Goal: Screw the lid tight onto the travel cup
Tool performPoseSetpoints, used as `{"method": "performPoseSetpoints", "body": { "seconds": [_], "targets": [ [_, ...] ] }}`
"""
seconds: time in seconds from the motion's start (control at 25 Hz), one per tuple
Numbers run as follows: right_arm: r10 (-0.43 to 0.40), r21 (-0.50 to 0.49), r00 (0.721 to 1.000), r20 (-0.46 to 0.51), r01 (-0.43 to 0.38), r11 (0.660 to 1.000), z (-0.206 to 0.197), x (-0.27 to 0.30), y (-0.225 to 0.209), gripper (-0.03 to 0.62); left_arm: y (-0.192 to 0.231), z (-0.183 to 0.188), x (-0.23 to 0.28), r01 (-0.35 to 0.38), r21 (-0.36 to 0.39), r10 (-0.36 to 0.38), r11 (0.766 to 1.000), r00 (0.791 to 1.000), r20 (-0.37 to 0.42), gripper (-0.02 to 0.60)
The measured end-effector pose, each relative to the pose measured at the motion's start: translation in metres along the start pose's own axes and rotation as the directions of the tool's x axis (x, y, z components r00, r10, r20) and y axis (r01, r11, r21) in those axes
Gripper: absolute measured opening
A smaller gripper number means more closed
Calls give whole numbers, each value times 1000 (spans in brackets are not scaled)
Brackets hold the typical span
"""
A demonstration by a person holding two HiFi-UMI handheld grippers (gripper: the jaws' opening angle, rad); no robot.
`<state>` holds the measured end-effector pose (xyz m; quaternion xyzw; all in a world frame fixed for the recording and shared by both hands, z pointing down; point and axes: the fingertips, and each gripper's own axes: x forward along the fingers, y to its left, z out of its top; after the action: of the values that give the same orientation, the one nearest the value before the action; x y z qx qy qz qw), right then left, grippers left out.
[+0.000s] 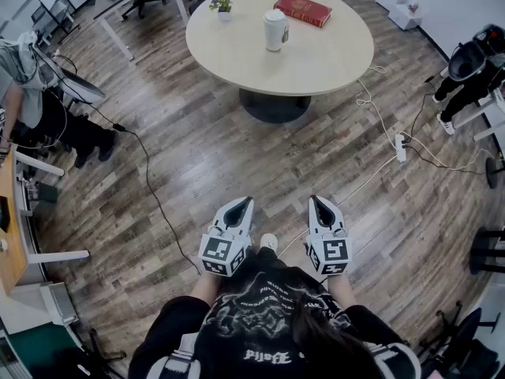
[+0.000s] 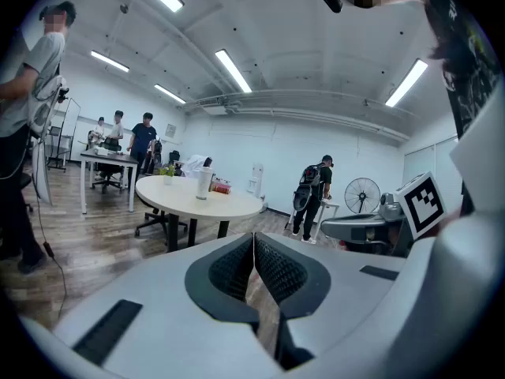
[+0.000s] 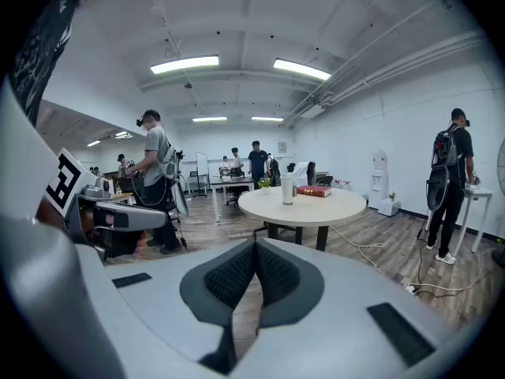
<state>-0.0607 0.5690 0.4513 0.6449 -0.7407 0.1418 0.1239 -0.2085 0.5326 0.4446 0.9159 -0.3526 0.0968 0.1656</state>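
A white travel cup (image 1: 274,29) with its lid on stands upright on the round beige table (image 1: 331,54), far ahead of me. The same cup (image 2: 204,183) shows small in the left gripper view, and the cup (image 3: 288,190) again in the right gripper view. My left gripper (image 1: 246,201) and right gripper (image 1: 314,200) hang side by side over the wooden floor near my body, well short of the table. Both are shut with nothing between the jaws, as the left gripper (image 2: 253,237) and right gripper (image 3: 255,245) views show.
A red book (image 1: 303,9) and a small potted plant (image 1: 222,5) also sit on the table. Cables (image 1: 146,172) and a power strip (image 1: 400,147) lie on the floor. People (image 1: 31,93) stand at desks left and right (image 1: 472,69).
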Motion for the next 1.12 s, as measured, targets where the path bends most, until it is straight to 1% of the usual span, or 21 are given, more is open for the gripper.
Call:
{"method": "performPoseSetpoints", "body": {
  "seconds": [0.32,0.52,0.76,0.8,0.84,0.88,0.92,0.96,1.04,1.12],
  "targets": [
    [32,-24,999,-2,-32,999,2,-3,13,6,1,3,-6,-4,14,3,1000,1000,4,23],
    [39,-47,999,0,-39,998,7,-3,17,6,5,6,-7,-8,6,8,1000,1000,11,23],
    [36,23,998,56,-37,999,14,-2,11,10,8,12,-6,-9,-1,9,1000,999,31,26],
    [45,30,997,65,-48,998,16,-3,11,31,7,13,-7,-2,-4,2,1000,999,32,36],
    [63,36,995,75,-65,997,18,-3,12,88,5,13,-7,10,-7,-10,1000,999,34,67],
    [81,39,993,85,-85,996,20,-3,13,162,2,13,-6,24,-10,-24,1000,999,37,132],
    [95,39,991,94,-99,994,22,-4,13,207,0,13,-6,38,-12,-37,999,999,40,181],
    [103,37,989,102,-107,994,23,-4,13,243,-3,13,-6,48,-11,-47,999,998,42,212],
    [113,28,988,109,-117,993,23,-4,13,300,-6,11,-4,60,-7,-60,998,997,42,269],
    [122,19,987,105,-125,992,23,-4,12,327,-10,10,-2,64,-3,-64,998,997,38,318]
  ]
}}
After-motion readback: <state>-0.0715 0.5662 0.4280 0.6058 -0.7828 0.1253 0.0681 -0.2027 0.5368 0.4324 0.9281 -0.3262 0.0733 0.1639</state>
